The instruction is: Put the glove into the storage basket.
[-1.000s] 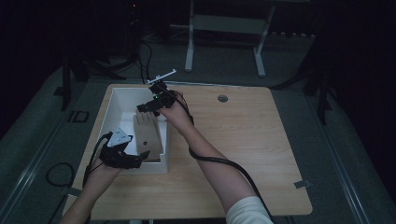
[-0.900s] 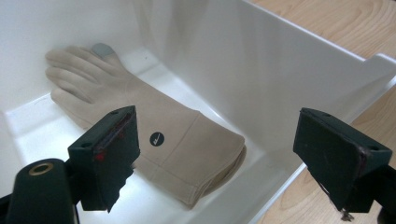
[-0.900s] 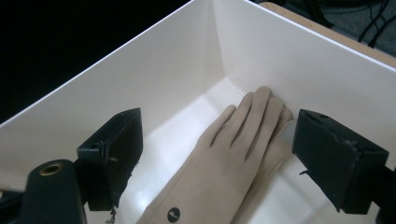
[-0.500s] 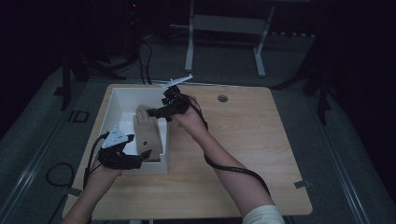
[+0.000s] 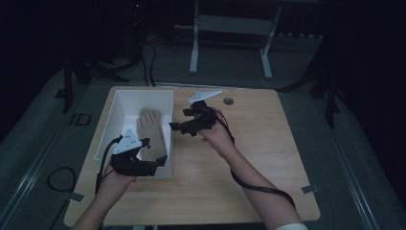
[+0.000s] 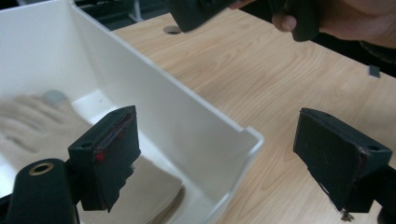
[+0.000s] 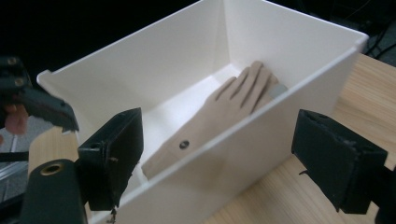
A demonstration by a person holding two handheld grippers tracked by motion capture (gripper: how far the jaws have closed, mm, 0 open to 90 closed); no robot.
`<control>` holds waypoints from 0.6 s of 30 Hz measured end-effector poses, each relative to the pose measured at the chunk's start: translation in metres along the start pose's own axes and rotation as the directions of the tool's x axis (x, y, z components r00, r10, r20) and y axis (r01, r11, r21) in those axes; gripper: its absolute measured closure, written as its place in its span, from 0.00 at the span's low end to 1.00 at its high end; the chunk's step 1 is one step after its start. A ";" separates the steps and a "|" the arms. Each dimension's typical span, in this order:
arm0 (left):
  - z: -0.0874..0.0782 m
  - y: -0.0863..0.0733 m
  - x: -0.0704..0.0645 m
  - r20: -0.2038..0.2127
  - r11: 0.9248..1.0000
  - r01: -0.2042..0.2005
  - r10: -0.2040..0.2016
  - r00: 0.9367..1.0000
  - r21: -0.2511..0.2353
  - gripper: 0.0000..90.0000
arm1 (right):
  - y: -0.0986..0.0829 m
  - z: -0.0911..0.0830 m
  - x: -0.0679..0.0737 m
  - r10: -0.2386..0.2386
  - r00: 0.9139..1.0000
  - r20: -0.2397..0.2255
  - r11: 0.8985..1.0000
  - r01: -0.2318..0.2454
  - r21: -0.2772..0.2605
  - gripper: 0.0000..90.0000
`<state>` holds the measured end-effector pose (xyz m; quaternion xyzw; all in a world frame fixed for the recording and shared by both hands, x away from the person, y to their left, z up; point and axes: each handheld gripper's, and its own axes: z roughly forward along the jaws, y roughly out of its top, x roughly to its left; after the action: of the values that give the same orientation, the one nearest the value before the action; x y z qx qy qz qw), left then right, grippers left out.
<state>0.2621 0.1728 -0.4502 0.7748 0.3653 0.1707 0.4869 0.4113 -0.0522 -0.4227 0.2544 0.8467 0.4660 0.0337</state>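
Your left gripper (image 5: 158, 160) sits at the near corner of the tall white plastic box (image 5: 125, 98), with its jaws spread wide, one inside the box and one outside over the light wooden table (image 5: 268, 158). The flat tan wooden hand shape (image 7: 219, 109) lies on the bottom of the box. Your right gripper (image 5: 176, 126) hangs just beside the box's long wall, jaws spread wide and holding nothing.

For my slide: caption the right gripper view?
Open right gripper faces a white bin holding a wooden hand.
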 end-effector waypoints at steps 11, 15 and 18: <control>0.017 0.012 -0.031 0.081 0.999 -0.049 0.050 0.995 -0.015 0.17 | -0.034 -0.036 -0.007 -0.001 1.000 0.021 1.000 0.001 -0.017 0.18; 0.024 0.017 -0.049 0.122 0.996 -0.080 0.083 0.989 -0.029 0.17 | -0.050 -0.049 -0.013 0.003 0.999 0.037 1.000 -0.002 -0.017 0.18; 0.030 0.018 -0.060 0.149 0.995 -0.095 0.098 0.984 -0.028 0.17 | -0.063 -0.056 -0.017 0.014 0.999 0.042 1.000 -0.014 -0.013 0.18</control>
<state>0.2474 0.1054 -0.4431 0.7973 0.2877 0.1389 0.5120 0.3840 -0.1308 -0.4450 0.2699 0.8410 0.4662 0.0500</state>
